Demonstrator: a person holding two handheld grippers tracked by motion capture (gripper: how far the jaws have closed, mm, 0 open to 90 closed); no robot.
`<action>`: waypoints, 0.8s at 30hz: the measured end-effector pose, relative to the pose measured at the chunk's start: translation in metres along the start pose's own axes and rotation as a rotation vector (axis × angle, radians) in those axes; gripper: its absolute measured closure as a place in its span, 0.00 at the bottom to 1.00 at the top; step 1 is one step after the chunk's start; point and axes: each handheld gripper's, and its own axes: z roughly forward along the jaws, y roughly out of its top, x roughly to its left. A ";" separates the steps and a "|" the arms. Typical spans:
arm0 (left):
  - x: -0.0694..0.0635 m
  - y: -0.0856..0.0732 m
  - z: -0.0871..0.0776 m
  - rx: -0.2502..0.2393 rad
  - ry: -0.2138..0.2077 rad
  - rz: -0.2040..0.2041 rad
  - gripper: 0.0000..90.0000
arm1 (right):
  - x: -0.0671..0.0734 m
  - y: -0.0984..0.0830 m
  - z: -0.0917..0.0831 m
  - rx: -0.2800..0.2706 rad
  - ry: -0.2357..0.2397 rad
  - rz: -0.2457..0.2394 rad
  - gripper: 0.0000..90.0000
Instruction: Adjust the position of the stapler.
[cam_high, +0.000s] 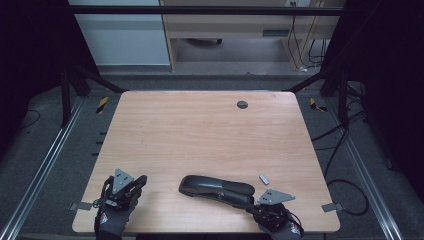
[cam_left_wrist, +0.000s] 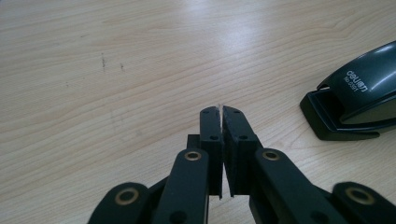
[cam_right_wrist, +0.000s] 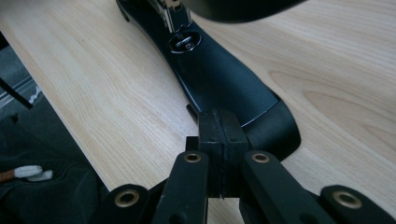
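Note:
A black stapler (cam_high: 217, 189) lies lengthwise near the front edge of the wooden table (cam_high: 200, 130), its nose toward the left. In the left gripper view its nose (cam_left_wrist: 359, 93) sits off to the right, apart from my left gripper (cam_left_wrist: 221, 109), whose jaws are shut with nothing between them. That left gripper (cam_high: 141, 179) rests at the front left of the table. My right gripper (cam_high: 250, 204) is at the stapler's rear end. In the right gripper view my right gripper (cam_right_wrist: 222, 114) has its jaws pressed together, tips right at the back of the stapler base (cam_right_wrist: 219, 74), holding nothing.
A small grey strip (cam_high: 264, 178) lies just behind the stapler's rear end. A dark round grommet (cam_high: 242, 104) sits in the table's far middle. Metal frame rails and cables run along both sides on the floor.

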 end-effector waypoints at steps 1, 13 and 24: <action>0.000 0.000 0.000 0.000 0.000 -0.001 0.96 | 0.000 0.000 0.001 -0.001 0.000 -0.004 1.00; 0.000 0.000 0.001 0.004 -0.002 -0.003 0.96 | 0.001 -0.001 0.005 0.033 -0.004 -0.022 1.00; 0.000 0.000 0.001 0.005 -0.004 -0.004 0.96 | 0.001 -0.002 0.006 0.052 -0.015 -0.028 1.00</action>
